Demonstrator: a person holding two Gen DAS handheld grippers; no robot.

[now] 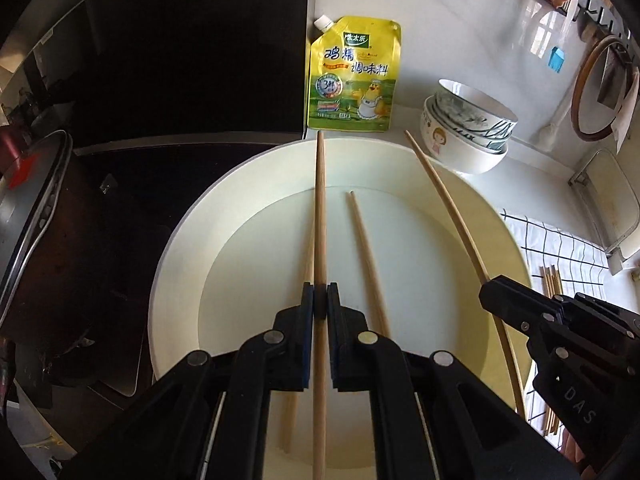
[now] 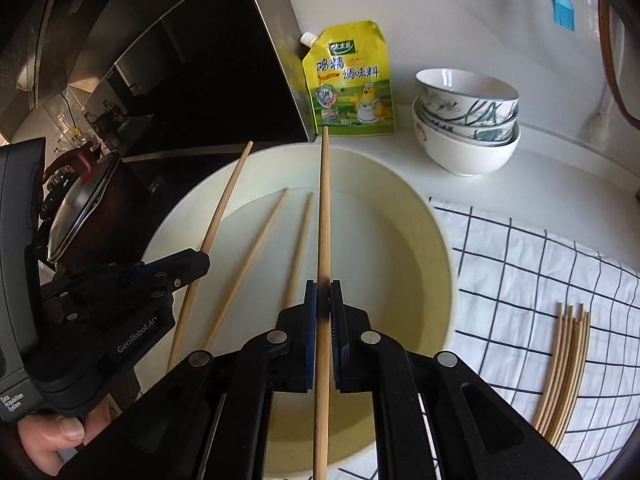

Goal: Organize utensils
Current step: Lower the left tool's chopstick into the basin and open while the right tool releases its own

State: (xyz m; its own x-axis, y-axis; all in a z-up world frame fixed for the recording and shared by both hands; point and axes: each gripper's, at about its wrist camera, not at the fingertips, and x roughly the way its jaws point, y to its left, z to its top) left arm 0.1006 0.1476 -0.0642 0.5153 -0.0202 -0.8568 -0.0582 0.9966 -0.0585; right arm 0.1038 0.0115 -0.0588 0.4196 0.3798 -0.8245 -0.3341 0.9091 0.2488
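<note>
With both grippers clamped on one chopstick each, this looks like mid-transfer from basin to cloth. Left gripper [image 1: 320,294] pinches its chopstick [image 1: 320,208] partway along the shaft, so the stick runs straight ahead along the fingers with the tail passing back under the camera; right gripper [image 2: 323,292] holds its chopstick [image 2: 325,208] the same way. A mid-shaft grip probably keeps the stick balanced and stops it pivoting in the pads. Both sit above the white basin [image 2: 440,240], pitched down toward it. Two loose chopsticks [image 2: 256,248] lie in the basin below, just left of the right gripper's stick, so more pickups remain. The checked cloth [image 2: 520,264] is off to the right gripper's right, with a row of chopsticks [image 2: 568,364] already laid side by side on it; I take that as the drop zone. Ahead of both grippers, past the basin's far rim: the yellow seasoning pouch [image 1: 352,76] and stacked bowls [image 2: 466,120], clear of the path. To the left gripper's left is a dark pot with a lid [image 1: 36,216], not involved. Next move likely needs both sticks swung right and laid parallel to the row.
</note>
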